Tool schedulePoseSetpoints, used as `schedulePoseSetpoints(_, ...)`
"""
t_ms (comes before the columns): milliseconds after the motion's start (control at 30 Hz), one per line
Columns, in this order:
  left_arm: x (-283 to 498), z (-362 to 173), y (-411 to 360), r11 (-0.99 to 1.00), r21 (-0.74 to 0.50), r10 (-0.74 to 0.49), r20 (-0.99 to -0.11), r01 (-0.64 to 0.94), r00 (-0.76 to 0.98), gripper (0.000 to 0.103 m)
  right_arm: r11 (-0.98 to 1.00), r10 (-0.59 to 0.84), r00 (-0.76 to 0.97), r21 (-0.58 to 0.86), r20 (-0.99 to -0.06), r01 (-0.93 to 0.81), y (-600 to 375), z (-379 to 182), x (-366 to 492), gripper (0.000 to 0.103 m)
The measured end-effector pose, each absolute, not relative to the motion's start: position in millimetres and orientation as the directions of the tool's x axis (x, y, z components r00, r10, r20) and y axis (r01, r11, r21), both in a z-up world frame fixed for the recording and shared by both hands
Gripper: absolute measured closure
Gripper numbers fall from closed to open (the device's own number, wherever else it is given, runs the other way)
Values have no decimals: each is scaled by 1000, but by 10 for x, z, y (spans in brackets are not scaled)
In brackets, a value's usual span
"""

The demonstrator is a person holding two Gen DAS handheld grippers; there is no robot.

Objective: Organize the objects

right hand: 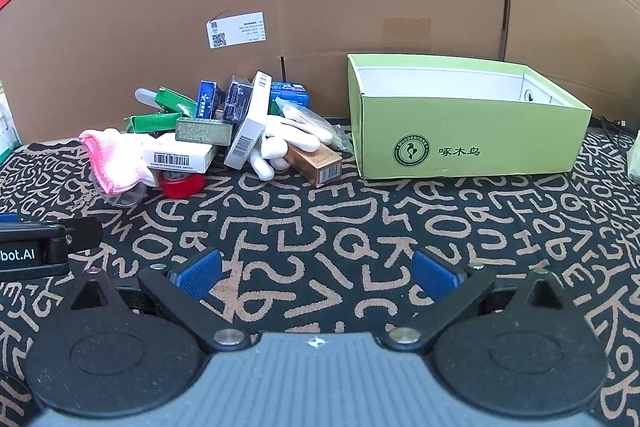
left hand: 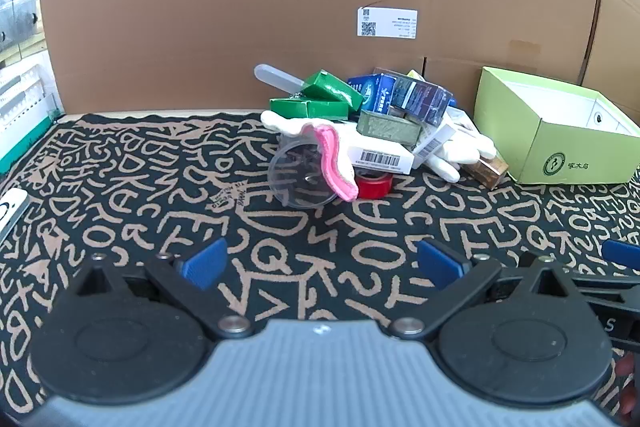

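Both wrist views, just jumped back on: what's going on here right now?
Nothing is being handled yet. The left gripper and the right gripper both hang open and empty above the patterned mat, short of the pile. The clutter, small boxes, white gloves, a pink cloth, a red tape roll and a clear lid, lies heaped against the cardboard wall. The green box beside it stands open; what shows of its inside is bare.
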State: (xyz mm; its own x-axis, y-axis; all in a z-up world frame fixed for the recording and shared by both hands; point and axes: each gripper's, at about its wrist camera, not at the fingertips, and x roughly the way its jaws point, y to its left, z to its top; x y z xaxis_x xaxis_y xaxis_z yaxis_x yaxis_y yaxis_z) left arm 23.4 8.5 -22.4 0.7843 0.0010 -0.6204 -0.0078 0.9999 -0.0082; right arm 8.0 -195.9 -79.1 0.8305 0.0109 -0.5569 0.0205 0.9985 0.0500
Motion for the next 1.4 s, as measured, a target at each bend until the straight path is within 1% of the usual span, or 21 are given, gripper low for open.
schedulePoseSetpoints(400, 379, -297, 117, 1000, -15, 0, -642, -12, 767, 0, 999, 18, 817, 47, -576, 11, -1941, -866, 214, 0)
schedulePoseSetpoints(867, 584, -414, 183, 999, -33, -12, -667, -14, 745, 0, 1000, 15, 794, -2, -608, -21, -1819, -976, 451, 0)
schedulePoseSetpoints(967, 620, -433, 224, 998, -58, -40, -668, 2, 743, 0, 999, 17, 794, -14, -607, -33, -1783, -987, 495, 0)
schedulePoseSetpoints(1033, 635, -425, 307, 994, -105, -90, -662, 27, 744, 0, 999, 28, 809, -14, -587, -45, -1757, -981, 511, 0)
schedulePoseSetpoints(1100, 626, -386, 438, 987, -153, -135, -642, 47, 755, 0, 997, 67, 828, 7, -557, -77, -1732, -955, 514, 0)
schedulePoseSetpoints(1200, 621, -283, 653, 980, -187, -169, -611, 67, 773, 0, 987, 153, 842, 42, -518, -154, -1654, -897, 532, 0)
schedulePoseSetpoints(1300, 648, -194, 833, 985, -169, -132, -591, 38, 796, 0, 972, 227, 834, 59, -503, -228, -1465, -839, 613, 0)
schedulePoseSetpoints(1400, 717, -174, 979, 991, -137, -90, -594, 10, 799, 0, 953, 296, 819, 97, -492, -287, -1262, -792, 739, 0)
